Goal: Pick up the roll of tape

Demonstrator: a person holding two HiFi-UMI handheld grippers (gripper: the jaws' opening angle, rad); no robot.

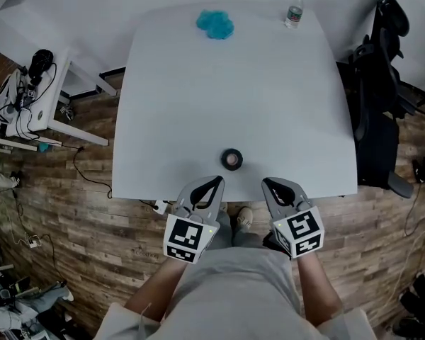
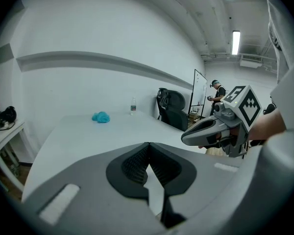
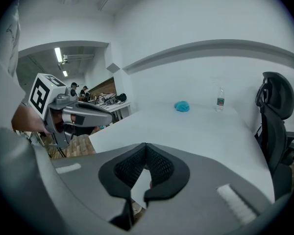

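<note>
- Head view: the roll of tape [image 1: 231,159] lies flat on the white table [image 1: 234,83] near its front edge. Its hole faces up, so its axis stands upright and, being round, it has no longer side. The left gripper [image 1: 217,182] and right gripper [image 1: 266,183] hover just short of it, so I judge this the approach.
- Left gripper view: jaws pressed together, empty; the tape is not visible.
- Right gripper view: jaws likewise together, empty. Next, one gripper must spread and straddle the roll's wall.

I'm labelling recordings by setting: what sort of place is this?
Probably an office or lab workroom: a white table, a black office chair beside it, and a cluttered side desk.
</note>
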